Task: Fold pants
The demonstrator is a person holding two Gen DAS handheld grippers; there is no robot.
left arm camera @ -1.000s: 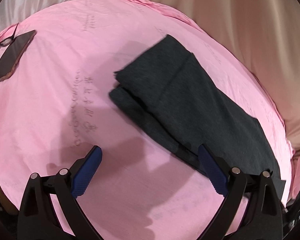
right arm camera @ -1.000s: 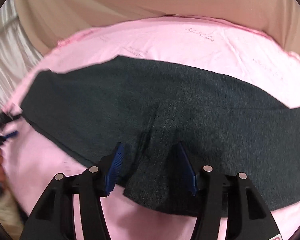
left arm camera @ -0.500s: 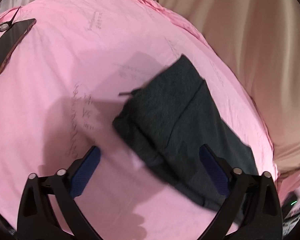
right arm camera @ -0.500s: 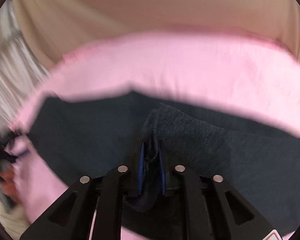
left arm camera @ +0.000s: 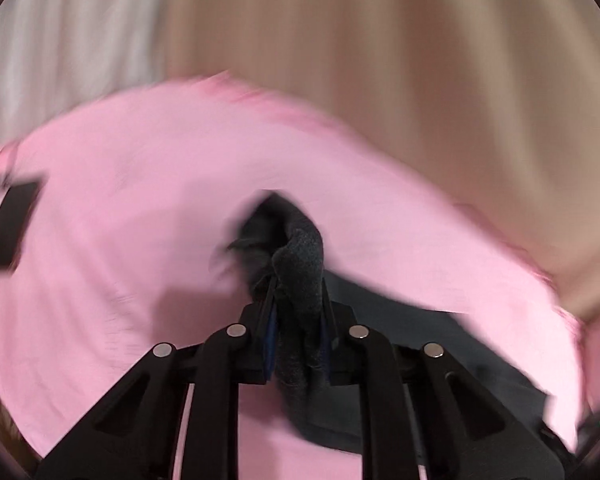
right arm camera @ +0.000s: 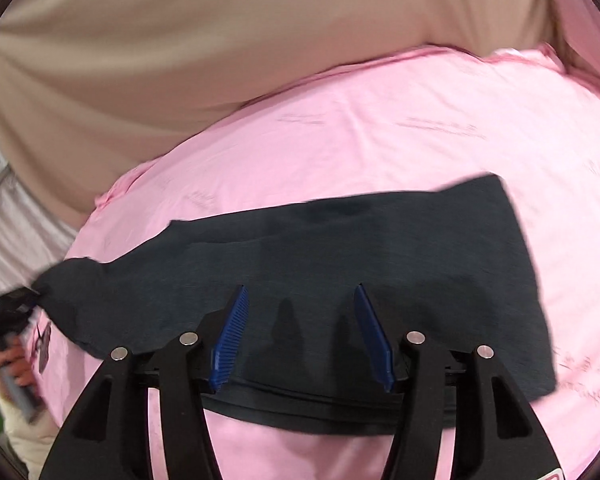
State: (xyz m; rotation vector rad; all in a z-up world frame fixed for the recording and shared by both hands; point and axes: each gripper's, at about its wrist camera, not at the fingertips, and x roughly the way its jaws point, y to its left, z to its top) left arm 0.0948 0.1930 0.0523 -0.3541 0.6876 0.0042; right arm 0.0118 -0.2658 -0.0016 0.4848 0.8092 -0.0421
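The left gripper (left arm camera: 298,312) is clenched on a bunched end of the dark pants (left arm camera: 300,256), its jaws closing, with the cloth squeezed up between the blue pads and standing above them in a rumpled knot. From that pinch the rest of the pants trails down and to the right over the pink sheet (left arm camera: 120,200). This view is blurred. A dark flat phone-like slab (left arm camera: 10,224) lies on the sheet at the far left, well apart from the pants.

In the right wrist view the pants (right arm camera: 380,256) lie spread as a long dark band across the pink sheet (right arm camera: 380,136), one end drawn to a point at the left where the other gripper (right arm camera: 4,312) and a hand (right arm camera: 14,368) show at the frame's edge. The right gripper (right arm camera: 300,336) is released, jaws opening, its blue pads (right arm camera: 230,340) standing apart above the near edge of the pants with nothing pressed between them. Beige cloth (right arm camera: 180,40) hangs behind the sheet.
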